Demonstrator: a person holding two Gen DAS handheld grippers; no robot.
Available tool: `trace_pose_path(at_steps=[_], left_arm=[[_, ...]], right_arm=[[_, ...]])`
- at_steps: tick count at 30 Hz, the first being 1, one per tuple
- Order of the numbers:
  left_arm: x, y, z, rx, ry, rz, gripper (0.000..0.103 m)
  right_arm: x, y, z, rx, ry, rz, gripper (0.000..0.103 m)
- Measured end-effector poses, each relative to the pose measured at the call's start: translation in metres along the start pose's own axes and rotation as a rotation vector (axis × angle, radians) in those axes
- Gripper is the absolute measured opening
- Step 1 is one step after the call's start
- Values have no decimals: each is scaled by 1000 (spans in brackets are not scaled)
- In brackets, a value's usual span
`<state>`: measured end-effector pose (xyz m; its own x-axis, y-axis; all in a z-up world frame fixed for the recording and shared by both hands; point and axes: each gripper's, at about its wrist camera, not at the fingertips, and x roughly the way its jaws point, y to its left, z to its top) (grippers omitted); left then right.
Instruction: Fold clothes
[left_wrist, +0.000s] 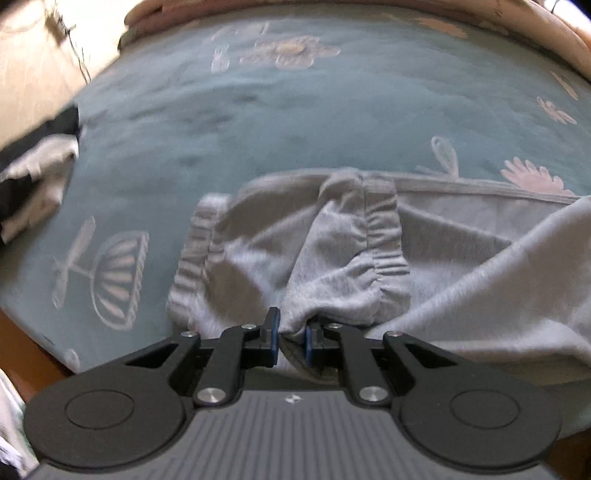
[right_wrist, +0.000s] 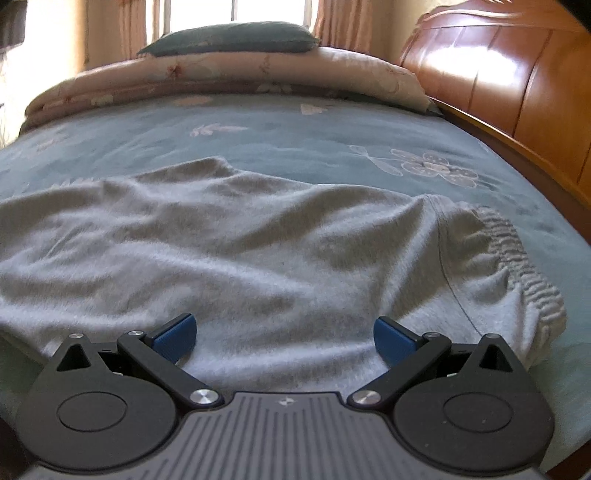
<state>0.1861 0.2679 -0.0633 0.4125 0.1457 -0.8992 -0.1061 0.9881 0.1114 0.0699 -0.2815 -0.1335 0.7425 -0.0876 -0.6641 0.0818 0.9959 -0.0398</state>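
Grey sweatpants (left_wrist: 332, 240) lie crumpled on the teal bedspread (left_wrist: 221, 110). In the left wrist view my left gripper (left_wrist: 291, 332) is shut on a bunched fold of the grey cloth near the ribbed cuffs (left_wrist: 384, 240). In the right wrist view the same grey sweatpants (right_wrist: 240, 251) spread across the bed, their elastic waistband (right_wrist: 517, 251) at the right. My right gripper (right_wrist: 284, 339) hovers just over the near edge of the cloth, its blue pads (right_wrist: 177, 336) wide apart with nothing pinched between them.
A pile of white and dark clothes (left_wrist: 33, 173) lies at the bed's left edge. A folded pink quilt (right_wrist: 221, 81) with a dark pillow (right_wrist: 229, 38) sits at the far end. A wooden headboard (right_wrist: 498, 74) rises on the right.
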Motion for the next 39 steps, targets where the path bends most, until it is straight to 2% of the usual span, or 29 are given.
trace_pose_path(at_steps=[1,6,10,13,17,21,24,30,32,35,39], left_arm=[[4,4,-4,-11,6,-18,16],[5,14,-18,-44,-22,-107,18],[-16,24,-22,-52,-93,-153,30],[-32,30,-20,-47,-151,-174,32],[-44,20,-4,39,-237,-210,39],[-31,-13,12,178,-254,-273,40],[-21,-39,25,282,-267,-321,45],[1,-84,42,465,-276,-420,48],[12,-91,42,495,-265,-451,48],[28,-97,38,525,-252,-431,51],[46,-93,29,531,-235,-429,58]], right_arm=[[-1,3,1,-16,4,0,103],[-3,25,8,-92,20,-5,103],[-14,43,22,-145,-29,30,103],[-20,56,35,-163,-67,79,103],[-16,75,48,-177,-91,145,103],[-11,95,54,-189,-92,180,103],[-10,105,52,-193,-89,221,103],[4,117,46,-205,-25,292,103],[11,119,44,-195,5,320,103],[26,120,39,-161,68,338,103],[29,127,29,-216,52,303,103]])
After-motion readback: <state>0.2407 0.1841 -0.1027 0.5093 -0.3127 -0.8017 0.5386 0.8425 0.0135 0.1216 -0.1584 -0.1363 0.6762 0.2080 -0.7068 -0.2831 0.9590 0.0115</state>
